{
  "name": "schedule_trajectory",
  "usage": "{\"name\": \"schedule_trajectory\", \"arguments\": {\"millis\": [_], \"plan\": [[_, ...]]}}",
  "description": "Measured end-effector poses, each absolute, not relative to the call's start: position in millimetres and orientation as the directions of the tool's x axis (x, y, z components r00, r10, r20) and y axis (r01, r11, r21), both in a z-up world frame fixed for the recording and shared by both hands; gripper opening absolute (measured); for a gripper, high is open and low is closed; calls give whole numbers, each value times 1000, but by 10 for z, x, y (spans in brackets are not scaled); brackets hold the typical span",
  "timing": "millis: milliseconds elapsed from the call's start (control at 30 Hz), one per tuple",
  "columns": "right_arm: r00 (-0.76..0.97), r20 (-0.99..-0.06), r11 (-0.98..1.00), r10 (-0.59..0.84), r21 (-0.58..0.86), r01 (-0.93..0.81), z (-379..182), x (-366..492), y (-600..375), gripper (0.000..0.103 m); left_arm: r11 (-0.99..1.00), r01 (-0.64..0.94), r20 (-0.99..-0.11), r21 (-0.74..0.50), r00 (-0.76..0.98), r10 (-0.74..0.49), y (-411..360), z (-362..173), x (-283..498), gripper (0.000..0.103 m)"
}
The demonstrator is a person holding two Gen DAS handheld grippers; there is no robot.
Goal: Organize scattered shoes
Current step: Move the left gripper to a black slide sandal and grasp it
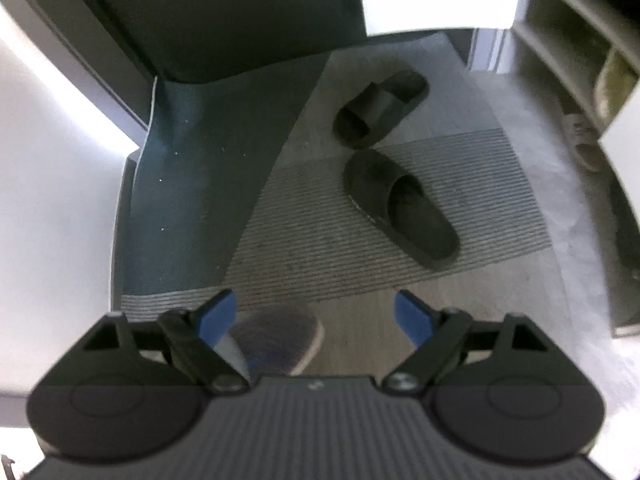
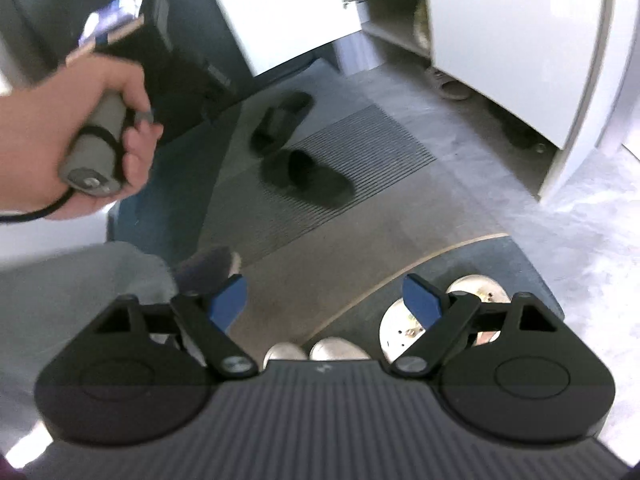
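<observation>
Slippers, two black ones, lie on the striped mat (image 1: 304, 240) ahead of both grippers: the nearer slipper (image 1: 400, 208) almost toes the farther slipper (image 1: 380, 108). The left gripper (image 1: 316, 316) and right gripper (image 2: 324, 296) hang well short, jaws spread wide and empty. To my eye, a grab at one could nudge the other, and the carry to the open shoe cabinet (image 1: 568, 40) beyond could clip its door.

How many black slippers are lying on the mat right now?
2. The far black slipper lies at the mat's back part, the near black slipper just in front on the striped part. Others may sit unseen in the open cabinet.
</observation>
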State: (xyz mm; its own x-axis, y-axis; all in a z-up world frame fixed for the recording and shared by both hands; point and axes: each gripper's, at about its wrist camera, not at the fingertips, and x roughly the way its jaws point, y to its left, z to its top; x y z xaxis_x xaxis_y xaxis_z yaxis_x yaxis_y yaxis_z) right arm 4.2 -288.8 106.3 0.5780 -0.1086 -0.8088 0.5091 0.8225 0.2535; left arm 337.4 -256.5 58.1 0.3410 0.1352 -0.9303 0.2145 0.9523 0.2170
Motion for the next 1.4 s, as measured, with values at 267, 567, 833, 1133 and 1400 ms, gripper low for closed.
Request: {"name": "schedule_trajectory", "arguments": {"millis": [267, 567, 833, 1133, 1400], "plan": [[515, -829, 778, -219, 170, 604, 577, 741, -3093, 87, 920, 294, -902, 260, 414, 122, -3081, -720, 4221, 89], [401, -885, 618, -238, 180, 765, -489, 1648, -2929, 87, 872, 337, -866, 356, 469, 173, -3325, -1987, 4789, 86], [361, -907, 554, -215, 191, 810, -721, 1913, -2754, 87, 865, 305, -868, 399, 429, 249, -3426, -2574, 5155, 71], [325, -917, 508, -232, 171, 844, -767, 1820, -2699, 87, 899, 194, -884, 392, 351, 309, -3567, -2666, 5324, 21], [326, -904, 473, -276, 168, 865, -647, 1556, -2742, 87, 928, 117, -895, 355, 328, 301, -3489, -2298, 5209, 10]]}}
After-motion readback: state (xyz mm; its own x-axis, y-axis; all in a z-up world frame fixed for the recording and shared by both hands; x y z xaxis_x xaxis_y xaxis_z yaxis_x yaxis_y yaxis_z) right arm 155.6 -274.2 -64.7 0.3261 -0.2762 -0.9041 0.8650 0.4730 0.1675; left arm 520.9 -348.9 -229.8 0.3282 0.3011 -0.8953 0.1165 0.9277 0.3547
